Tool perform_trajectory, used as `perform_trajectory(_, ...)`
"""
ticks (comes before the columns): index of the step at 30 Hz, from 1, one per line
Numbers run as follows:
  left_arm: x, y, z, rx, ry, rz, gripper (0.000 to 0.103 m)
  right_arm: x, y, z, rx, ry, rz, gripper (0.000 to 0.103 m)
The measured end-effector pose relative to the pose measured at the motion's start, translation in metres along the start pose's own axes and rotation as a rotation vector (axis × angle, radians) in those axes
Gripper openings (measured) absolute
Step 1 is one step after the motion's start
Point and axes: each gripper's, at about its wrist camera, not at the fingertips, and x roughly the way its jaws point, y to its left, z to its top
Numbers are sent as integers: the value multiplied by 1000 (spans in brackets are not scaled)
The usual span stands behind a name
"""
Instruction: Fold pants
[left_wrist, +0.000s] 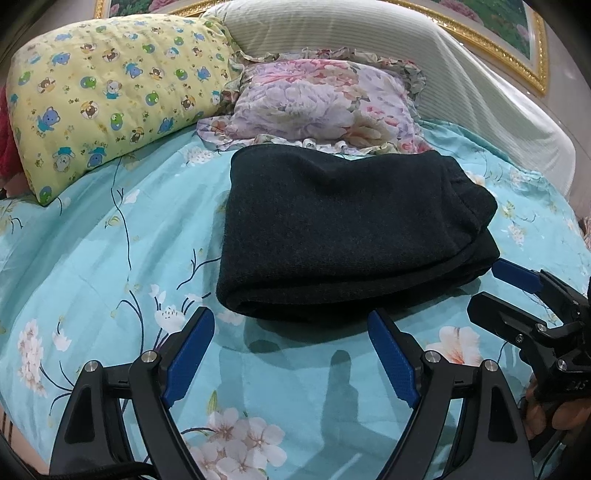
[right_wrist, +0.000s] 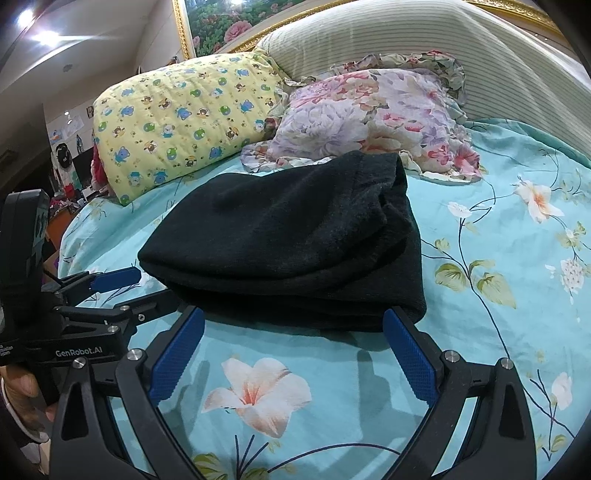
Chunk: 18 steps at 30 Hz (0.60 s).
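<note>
Nearest the left wrist camera, the left gripper holds its blue-padded jaws wide apart with nothing between them, only the turquoise flowered bedsheet showing in the gap. Just beyond the fingertips lie the pants, dark and folded into a thick rectangular bundle, resting flat on the bed. At the right edge the right gripper reaches in beside the bundle's near right corner, its jaws also apart. Behind the pants sits a floral ruffled pillow, touching their far edge, with a yellow bear-print pillow to its left and a striped headboard cushion behind.

From the right wrist camera, the right gripper shows both jaws spread, empty, with a printed pink flower on the bedsheet between them. The pants lie just ahead, their near edge close to the right fingertip. At the left, the left gripper is seen sidelong near the bundle's left corner, jaws parted, a hand gripping its handle.
</note>
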Motion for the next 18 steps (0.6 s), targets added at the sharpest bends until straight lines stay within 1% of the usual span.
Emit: perform_trajectory(18, 5, 2, 0, -7, 6, -11, 86, 1, -1, 0, -3, 2, 4, 97)
